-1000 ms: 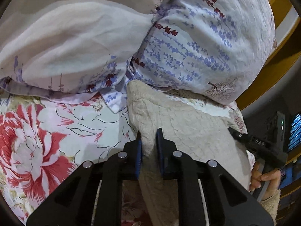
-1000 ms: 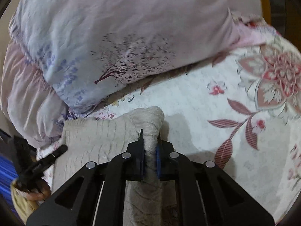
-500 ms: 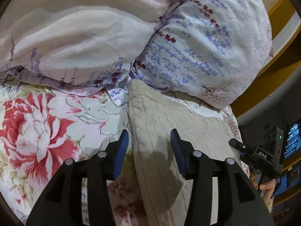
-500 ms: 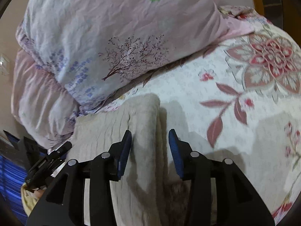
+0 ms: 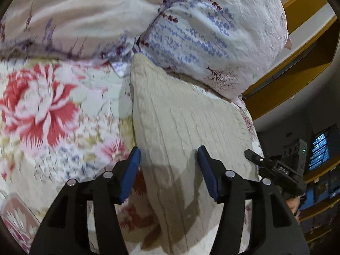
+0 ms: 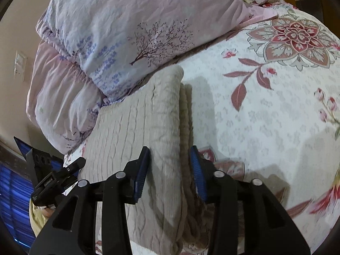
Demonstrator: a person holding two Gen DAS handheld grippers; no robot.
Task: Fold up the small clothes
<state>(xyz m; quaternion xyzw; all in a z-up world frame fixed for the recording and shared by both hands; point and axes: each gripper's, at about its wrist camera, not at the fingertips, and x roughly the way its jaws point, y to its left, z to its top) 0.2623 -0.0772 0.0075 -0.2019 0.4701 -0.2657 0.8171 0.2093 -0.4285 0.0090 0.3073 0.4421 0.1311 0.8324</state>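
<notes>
A second ago both tools were pinched on the beige cable-knit sweater (image 5: 187, 114); now the left gripper (image 5: 169, 165) and the right gripper (image 6: 170, 167) stand wide apart with nothing between their blue ribbed pads (image 5: 131, 172), each hanging above one edge of the garment. The sweater lies folded into a thick ribbed rectangle on the floral bedsheet (image 6: 265, 116), its far end tucked against the crinkled pillow (image 6: 131, 27) printed with lavender sprigs and a bare tree. Its right edge shows soft stacked layers, rounded at the fold (image 6: 184, 110).
</notes>
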